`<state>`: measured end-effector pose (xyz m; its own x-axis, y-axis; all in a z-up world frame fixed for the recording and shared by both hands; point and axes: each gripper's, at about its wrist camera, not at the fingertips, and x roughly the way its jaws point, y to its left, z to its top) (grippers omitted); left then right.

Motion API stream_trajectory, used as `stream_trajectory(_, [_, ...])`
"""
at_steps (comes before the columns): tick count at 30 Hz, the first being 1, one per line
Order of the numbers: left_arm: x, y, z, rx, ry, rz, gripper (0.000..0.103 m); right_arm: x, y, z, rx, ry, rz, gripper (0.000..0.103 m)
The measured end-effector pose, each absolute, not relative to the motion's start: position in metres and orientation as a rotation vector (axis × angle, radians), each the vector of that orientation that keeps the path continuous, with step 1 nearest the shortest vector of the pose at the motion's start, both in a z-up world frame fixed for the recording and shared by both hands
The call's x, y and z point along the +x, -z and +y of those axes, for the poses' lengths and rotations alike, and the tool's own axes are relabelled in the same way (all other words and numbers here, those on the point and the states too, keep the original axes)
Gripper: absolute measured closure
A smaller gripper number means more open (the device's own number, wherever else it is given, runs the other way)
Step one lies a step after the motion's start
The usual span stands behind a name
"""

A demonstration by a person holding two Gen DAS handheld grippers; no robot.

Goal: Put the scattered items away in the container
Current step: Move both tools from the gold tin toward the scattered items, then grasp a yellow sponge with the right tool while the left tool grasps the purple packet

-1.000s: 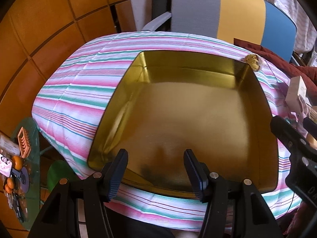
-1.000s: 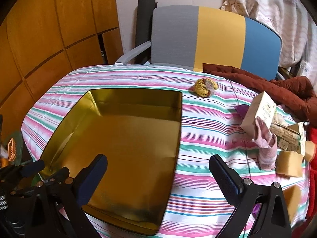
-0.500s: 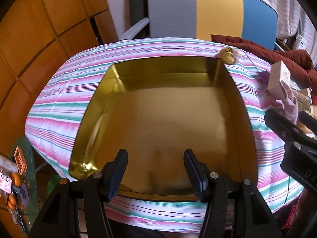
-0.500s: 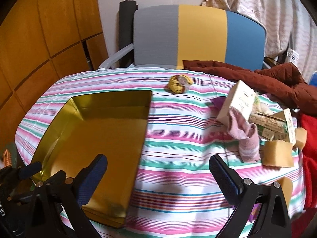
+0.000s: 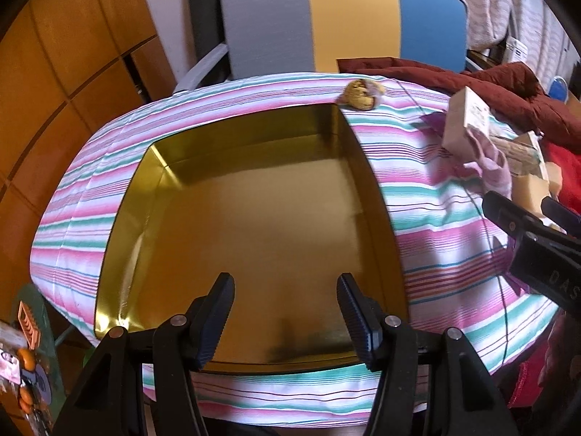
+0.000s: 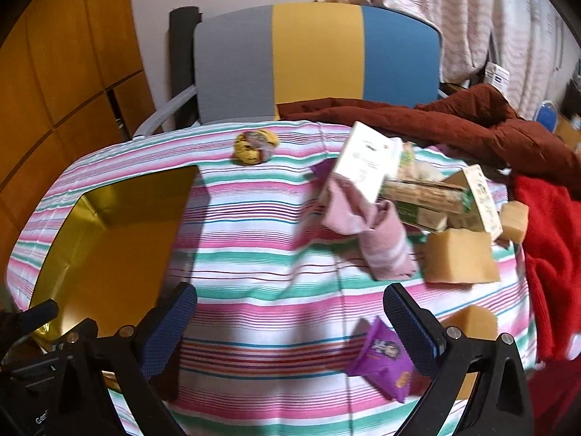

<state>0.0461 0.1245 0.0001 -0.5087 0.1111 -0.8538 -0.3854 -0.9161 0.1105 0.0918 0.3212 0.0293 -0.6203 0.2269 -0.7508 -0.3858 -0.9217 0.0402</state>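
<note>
Left wrist view sits close above the near rim of the shiny gold rectangular tin (image 5: 261, 218), looking forward and down along the left tool (image 5: 285, 312) toward the grey-yellow-blue chair back (image 5: 345, 18). Right wrist view hangs further right over the striped cloth worktop (image 6: 261, 290), same heading. Both share the tin (image 6: 105, 239), chair (image 6: 316, 61), yellow balled sock (image 5: 361, 95) (image 6: 254, 147) and cream carton (image 5: 466, 120) (image 6: 366, 167).
</note>
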Motion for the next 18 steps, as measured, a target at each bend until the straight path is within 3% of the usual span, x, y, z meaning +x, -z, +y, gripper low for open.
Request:
stream_trajectory(10, [0.060,-0.002,0.159,-1.301,-2.367,0.466,0.044,0.130,-0.026,0.383,-1.085,-2.397,0.349,0.000])
stream_trajectory(18, [0.069,0.003,0.196,-1.258,-2.277,0.516,0.044,0.170,0.010,0.462,-1.156,-2.199,0.723,0.000])
